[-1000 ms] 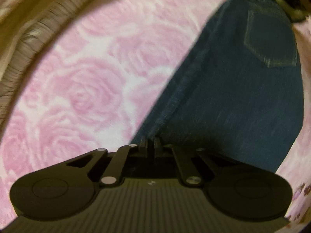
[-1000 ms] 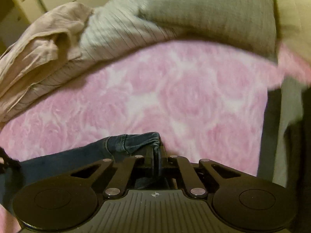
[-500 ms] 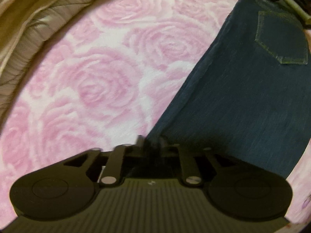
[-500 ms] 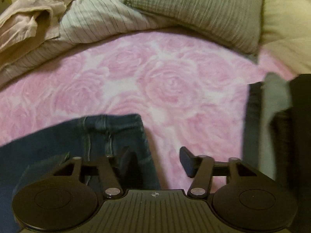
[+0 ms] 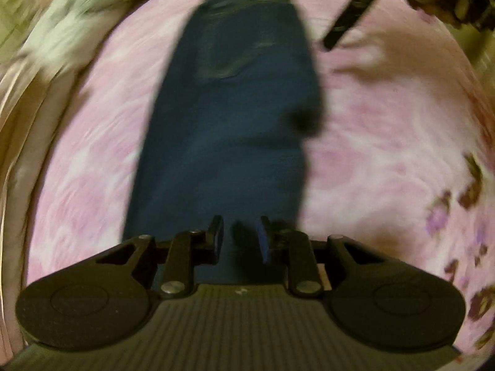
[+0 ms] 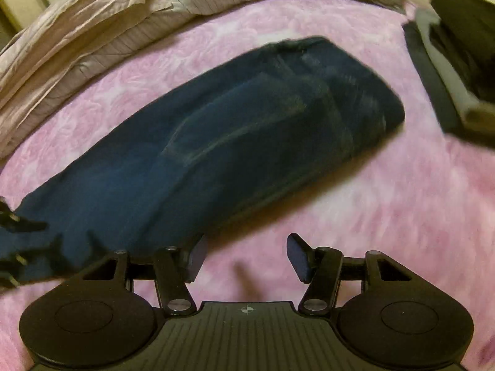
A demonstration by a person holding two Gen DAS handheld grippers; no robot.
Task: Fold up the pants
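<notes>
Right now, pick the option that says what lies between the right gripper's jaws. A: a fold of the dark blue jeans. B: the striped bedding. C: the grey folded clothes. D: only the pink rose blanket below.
D: the right gripper stands with its jaws apart over bare pink blanket, while the jeans lie beside it, just past its left finger.

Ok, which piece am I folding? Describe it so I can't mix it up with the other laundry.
Start from the pink rose-patterned blanket covering the bed. In its middle lies one long, dark blue pair of jeans, already doubled over. The pale striped bedding is heaped along the far edge and a black-and-grey stack sits to the right; only the jeans are denim.
</notes>
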